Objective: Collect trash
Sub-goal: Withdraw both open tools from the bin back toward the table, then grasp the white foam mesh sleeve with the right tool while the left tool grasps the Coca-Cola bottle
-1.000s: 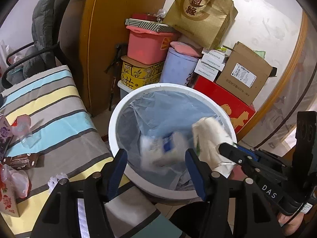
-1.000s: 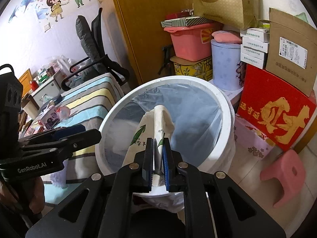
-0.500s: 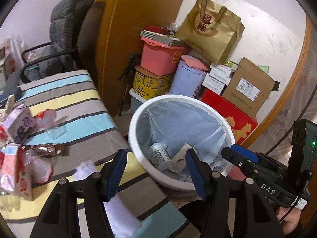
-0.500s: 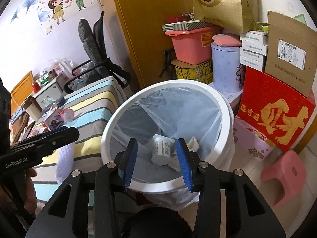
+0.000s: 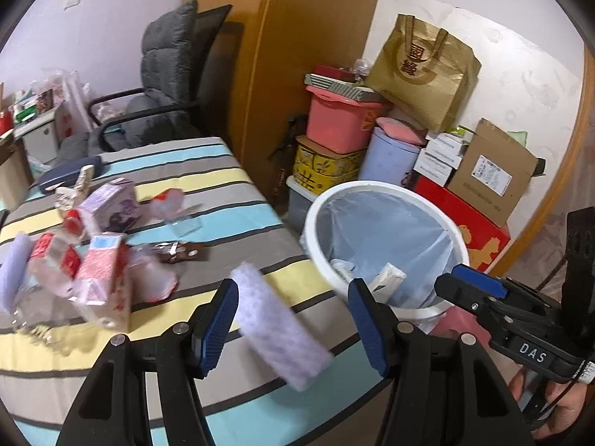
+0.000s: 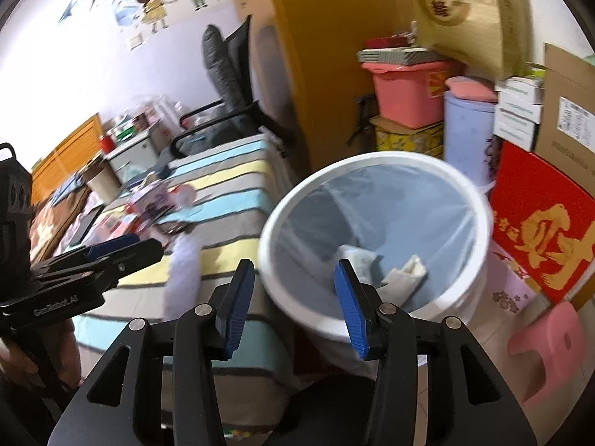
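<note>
A white bin (image 5: 372, 185) with a blue liner stands beside the striped table (image 5: 208, 193); a small bottle (image 6: 353, 260) and a cream pouch (image 6: 405, 275) lie in it. My right gripper (image 6: 293, 306) hangs over the bin's (image 6: 372, 158) near rim, its jaws opening with nothing between them. My left gripper (image 5: 293, 319) is open above the table edge, over a lavender pack (image 5: 279, 327) that its pads do not touch. Further left lie a purple carton (image 5: 111, 208), a pink carton (image 5: 100, 271), a brown wrapper (image 5: 182, 251) and a clear cup (image 5: 174, 208).
Behind the bin are a pink tub (image 5: 342, 126), a lilac canister (image 5: 390, 163), a gold bag (image 5: 424, 70), a cardboard box (image 5: 491, 174) and a red box (image 6: 543, 226). A pink stool (image 6: 546, 349) stands right of it; a grey chair (image 5: 163, 85) and a wooden wardrobe (image 5: 297, 37) stand behind the table.
My right gripper opened and let go of the cream pouch, which now lies in the bin. My left gripper swung left from over the bin to over the table's edge.
</note>
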A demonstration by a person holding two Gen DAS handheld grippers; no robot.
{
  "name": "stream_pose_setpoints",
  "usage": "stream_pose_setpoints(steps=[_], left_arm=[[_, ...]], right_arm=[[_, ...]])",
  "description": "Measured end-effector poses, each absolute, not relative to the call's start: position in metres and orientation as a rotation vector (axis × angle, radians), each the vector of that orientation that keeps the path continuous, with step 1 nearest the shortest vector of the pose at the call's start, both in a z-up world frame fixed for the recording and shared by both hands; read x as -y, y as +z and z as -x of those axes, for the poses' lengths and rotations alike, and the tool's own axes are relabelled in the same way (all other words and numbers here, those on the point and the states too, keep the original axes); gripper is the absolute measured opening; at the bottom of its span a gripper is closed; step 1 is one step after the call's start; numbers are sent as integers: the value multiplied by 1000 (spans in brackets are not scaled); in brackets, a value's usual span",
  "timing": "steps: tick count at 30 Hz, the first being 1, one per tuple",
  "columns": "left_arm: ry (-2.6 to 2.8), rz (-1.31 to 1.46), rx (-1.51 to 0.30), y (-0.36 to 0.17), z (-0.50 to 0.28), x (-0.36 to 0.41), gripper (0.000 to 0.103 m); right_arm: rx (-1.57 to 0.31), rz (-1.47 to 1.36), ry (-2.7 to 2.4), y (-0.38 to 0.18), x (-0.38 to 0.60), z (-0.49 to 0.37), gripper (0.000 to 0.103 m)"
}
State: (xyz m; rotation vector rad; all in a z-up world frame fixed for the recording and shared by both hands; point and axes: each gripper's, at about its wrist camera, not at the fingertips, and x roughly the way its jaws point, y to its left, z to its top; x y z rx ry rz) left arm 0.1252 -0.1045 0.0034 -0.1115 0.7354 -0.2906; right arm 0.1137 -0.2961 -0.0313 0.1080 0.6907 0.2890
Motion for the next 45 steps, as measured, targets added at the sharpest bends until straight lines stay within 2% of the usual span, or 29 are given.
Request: stream_pose_setpoints(steps=[20, 39, 45], left_arm=[[-62, 111, -720, -18, -67, 25, 61], [90, 163, -676, -5, -76, -34, 61], [132, 161, -675, -5, -89, -58, 66]], right_arm=[[-750, -28, 435, -44, 231, -97, 47], [-789, -15, 469, -52, 210, -114, 47], [-807, -31, 477, -56, 209, -124, 47]])
